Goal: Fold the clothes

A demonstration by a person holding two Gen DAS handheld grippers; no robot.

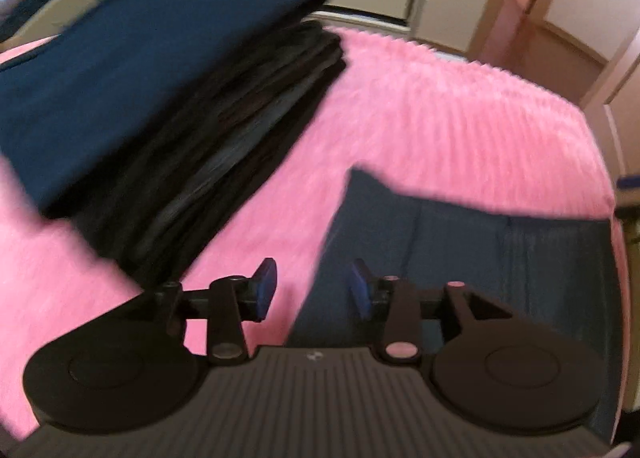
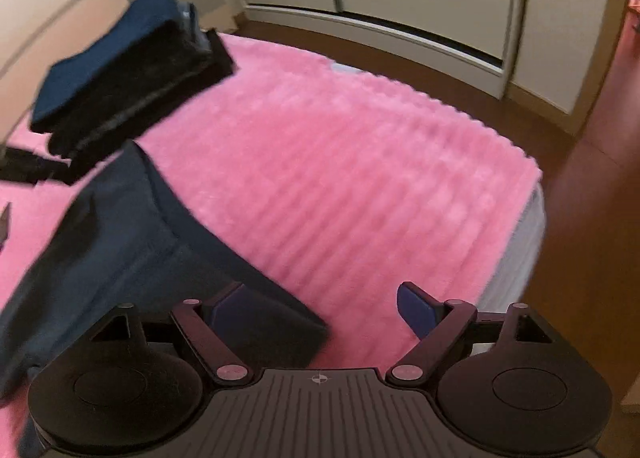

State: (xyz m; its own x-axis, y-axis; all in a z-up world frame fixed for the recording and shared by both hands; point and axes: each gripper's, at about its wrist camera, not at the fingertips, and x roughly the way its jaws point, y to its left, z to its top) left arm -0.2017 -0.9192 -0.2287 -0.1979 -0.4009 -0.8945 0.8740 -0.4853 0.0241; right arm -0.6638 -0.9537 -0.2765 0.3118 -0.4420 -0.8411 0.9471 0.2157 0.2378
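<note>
Left wrist view: the left hand-held gripper (image 1: 314, 290) stood part open with nothing between its blue pads (image 1: 266, 286), hovering over the left edge of a blue garment (image 1: 480, 258) lying flat on the pink bed (image 1: 460, 105). A stack (image 1: 160, 97) of folded dark clothes sat just to the left.

Right wrist view: the right hand-held gripper (image 2: 324, 310) gaped wide and empty above the garment's (image 2: 120, 258) corner; the stack (image 2: 128, 73) lay beyond.
</note>
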